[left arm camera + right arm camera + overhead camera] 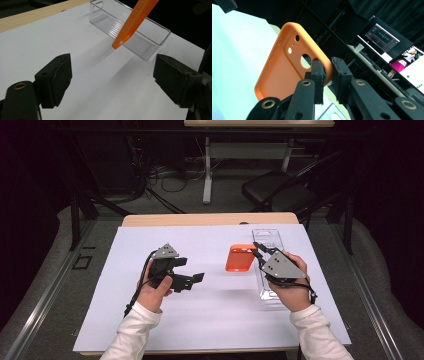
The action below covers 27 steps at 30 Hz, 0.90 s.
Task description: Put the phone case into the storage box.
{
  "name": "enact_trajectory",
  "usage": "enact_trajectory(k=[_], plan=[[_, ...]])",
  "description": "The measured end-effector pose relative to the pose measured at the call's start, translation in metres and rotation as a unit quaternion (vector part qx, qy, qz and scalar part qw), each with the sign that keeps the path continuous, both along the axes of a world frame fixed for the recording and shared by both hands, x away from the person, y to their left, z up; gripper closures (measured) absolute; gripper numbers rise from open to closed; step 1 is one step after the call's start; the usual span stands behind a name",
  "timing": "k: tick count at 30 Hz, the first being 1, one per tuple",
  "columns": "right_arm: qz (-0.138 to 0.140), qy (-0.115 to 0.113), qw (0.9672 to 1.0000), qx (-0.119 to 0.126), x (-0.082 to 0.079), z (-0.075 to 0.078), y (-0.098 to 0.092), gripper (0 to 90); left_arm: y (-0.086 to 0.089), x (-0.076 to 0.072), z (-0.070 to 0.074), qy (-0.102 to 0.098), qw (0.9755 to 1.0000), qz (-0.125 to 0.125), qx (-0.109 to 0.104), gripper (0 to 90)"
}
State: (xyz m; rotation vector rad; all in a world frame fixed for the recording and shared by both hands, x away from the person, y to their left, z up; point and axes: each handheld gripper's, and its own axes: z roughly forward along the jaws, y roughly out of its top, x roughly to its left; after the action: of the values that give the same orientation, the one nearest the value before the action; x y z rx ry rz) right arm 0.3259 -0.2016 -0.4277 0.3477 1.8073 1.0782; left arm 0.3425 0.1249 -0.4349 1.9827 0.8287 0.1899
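An orange phone case (240,258) hangs above the white sheet, held by its edge in my right gripper (259,251). In the right gripper view the case (284,70) shows its camera cut-outs, and my right gripper (327,75) is shut on its rim. In the left gripper view the case (133,21) slants down over a clear plastic tray (150,32). My left gripper (196,279) stands open above the sheet, left of the case, with nothing between its jaws; its pads (57,77) are wide apart around my left gripper's centre (113,80).
The clear tray (265,237) lies along the right side of the white sheet (150,320), partly under my right hand. A wooden table edge (175,219) runs behind the sheet. A chair (280,190) and desk legs stand beyond. Monitors (384,37) glow in the right gripper view.
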Motion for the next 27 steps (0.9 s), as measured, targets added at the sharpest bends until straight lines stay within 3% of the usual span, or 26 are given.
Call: enact_trajectory(k=[11,27], plan=[[-0.006,-0.009,0.9999,-0.006,0.0,0.004,-0.007,80.3,0.0,0.0,0.0,-0.003,0.9999,-0.005,0.01,15.9],[-0.032,-0.015,0.9994,0.004,0.002,0.016,-0.031,80.3,0.001,0.0,-0.001,-0.003,0.9999,0.0,0.011,15.8]])
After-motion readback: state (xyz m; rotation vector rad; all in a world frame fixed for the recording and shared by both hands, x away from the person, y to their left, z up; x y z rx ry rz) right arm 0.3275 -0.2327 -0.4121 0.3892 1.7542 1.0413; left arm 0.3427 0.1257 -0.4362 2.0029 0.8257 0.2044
